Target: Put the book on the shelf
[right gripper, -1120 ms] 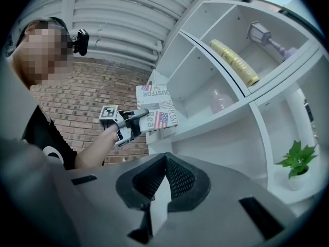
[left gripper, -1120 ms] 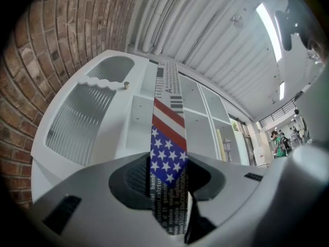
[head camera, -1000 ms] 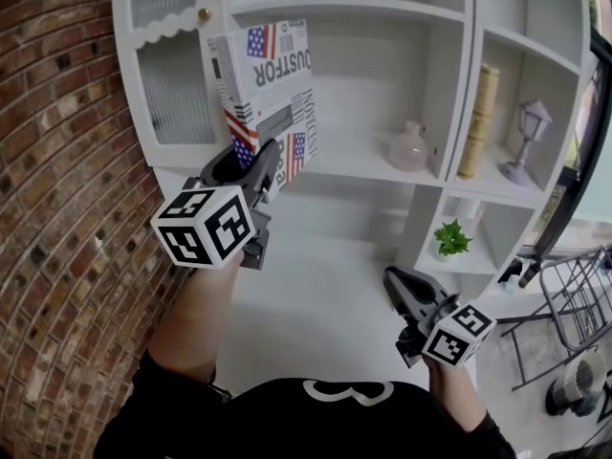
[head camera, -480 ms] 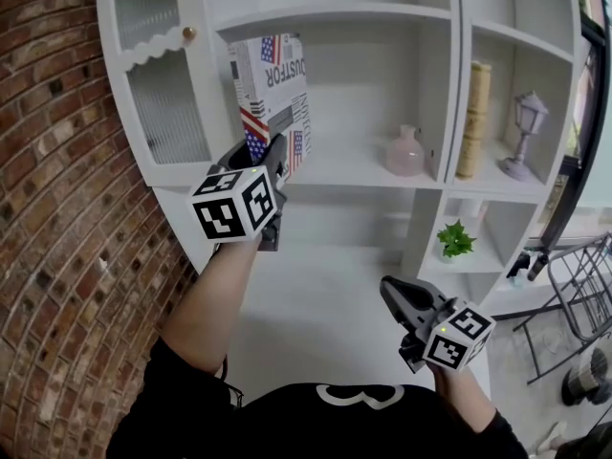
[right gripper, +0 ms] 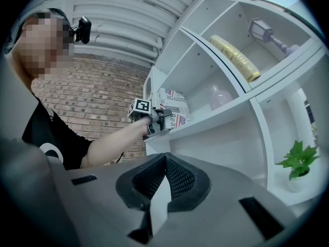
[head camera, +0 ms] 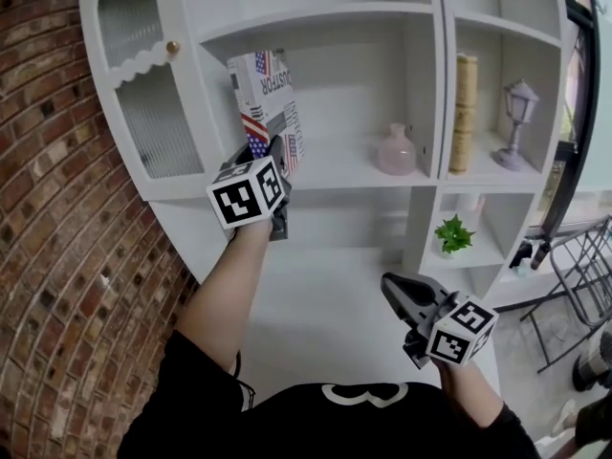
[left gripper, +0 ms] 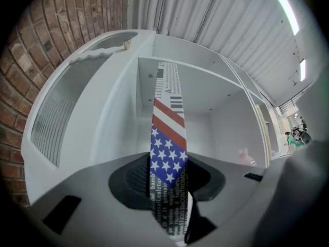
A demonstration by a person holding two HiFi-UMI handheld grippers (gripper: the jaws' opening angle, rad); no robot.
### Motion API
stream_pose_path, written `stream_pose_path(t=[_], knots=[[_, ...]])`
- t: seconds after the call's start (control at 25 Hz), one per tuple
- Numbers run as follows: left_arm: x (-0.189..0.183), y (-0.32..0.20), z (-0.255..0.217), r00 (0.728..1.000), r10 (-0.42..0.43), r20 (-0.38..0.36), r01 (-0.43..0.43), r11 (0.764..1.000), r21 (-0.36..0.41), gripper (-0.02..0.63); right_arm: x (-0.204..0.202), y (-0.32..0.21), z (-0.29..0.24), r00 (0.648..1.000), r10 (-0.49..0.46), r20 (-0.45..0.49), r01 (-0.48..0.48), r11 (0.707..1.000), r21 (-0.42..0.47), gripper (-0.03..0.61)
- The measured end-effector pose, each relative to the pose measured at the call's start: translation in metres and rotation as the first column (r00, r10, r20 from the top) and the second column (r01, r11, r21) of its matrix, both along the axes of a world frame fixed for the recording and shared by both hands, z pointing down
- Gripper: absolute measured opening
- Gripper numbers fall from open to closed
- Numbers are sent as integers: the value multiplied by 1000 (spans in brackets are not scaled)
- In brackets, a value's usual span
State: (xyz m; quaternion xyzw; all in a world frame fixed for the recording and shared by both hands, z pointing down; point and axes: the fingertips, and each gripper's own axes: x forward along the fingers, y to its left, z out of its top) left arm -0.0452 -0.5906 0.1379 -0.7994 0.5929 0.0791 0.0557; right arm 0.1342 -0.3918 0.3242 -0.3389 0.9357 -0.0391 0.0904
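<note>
Your left gripper [left gripper: 167, 189] is clamped on the lower part of the book [head camera: 269, 92], which is upright at the left end of the shelf [head camera: 335, 172] board, near its side wall. Your right gripper [right gripper: 163, 161] hangs lower, jaws together and empty. A pink vase [head camera: 395, 151] stands toward the board's right end.

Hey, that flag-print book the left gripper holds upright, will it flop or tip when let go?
The book looks stiff: it stands straight though the left gripper pinches only its lower edge. Tall and thin, with no neighbouring book on the shelf, it may tip unless leaned against a wall.
</note>
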Motion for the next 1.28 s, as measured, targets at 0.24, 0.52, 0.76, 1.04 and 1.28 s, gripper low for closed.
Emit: stream_pose_path(t=[0.24,0.52,0.76,1.04,1.28], knots=[[2,-13,3,999,-46,10,46,999,-3,150,8,-4,5,1000,16,3,-16,1000,-12,6],[6,-21,4,995,-96,21,96,995,-8,156,9,-3,6,1000,13,9,-13,1000,-17,6],[7,-18,0,997,-78,30,78,997,-2,160,11,1,6,1000,15,9,-15,1000,-18,6],[11,-2,-12,1000,21,7,-21,1000,7,333,4,11,2,1000,7,-5,-7,1000,-13,6],[6,42,-15,995,94,29,-96,994,58,353,-4,23,-4,999,2,-32,-1,1000,11,6]])
